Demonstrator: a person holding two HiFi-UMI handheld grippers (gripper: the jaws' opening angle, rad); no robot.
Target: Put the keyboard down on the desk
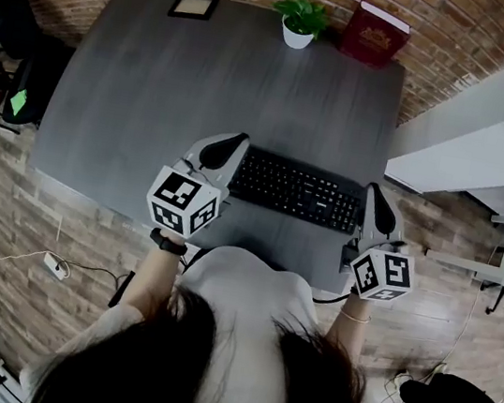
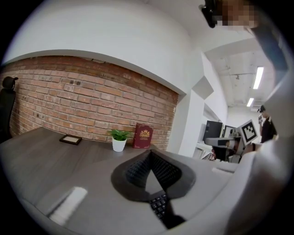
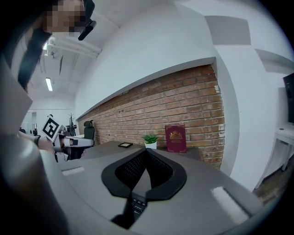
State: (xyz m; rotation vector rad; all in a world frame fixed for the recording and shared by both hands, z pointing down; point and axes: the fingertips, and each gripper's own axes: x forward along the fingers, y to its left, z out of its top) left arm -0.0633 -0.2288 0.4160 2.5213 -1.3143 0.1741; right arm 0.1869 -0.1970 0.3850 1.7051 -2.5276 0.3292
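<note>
Head view: the black keyboard (image 1: 297, 189) lies crosswise over the grey desk (image 1: 155, 95), close to its front edge and nearer the front right corner. The left gripper (image 1: 235, 143) is clamped on the keyboard's left end and the right gripper (image 1: 376, 198) on its right end. I cannot tell whether the keyboard rests on the desk or hangs just above it. Along the back edge stand a picture frame (image 1: 194, 6) toward the left corner, a potted plant (image 1: 301, 19), and a red book (image 1: 376, 33) by the right corner.

Left gripper view: the jaw tips meet, and the keyboard's keys (image 2: 159, 205) are pinched in the gap lower down.

Right gripper view: the jaws stand the same way, tips together and closed on the keyboard's end (image 3: 136, 205)
</note>
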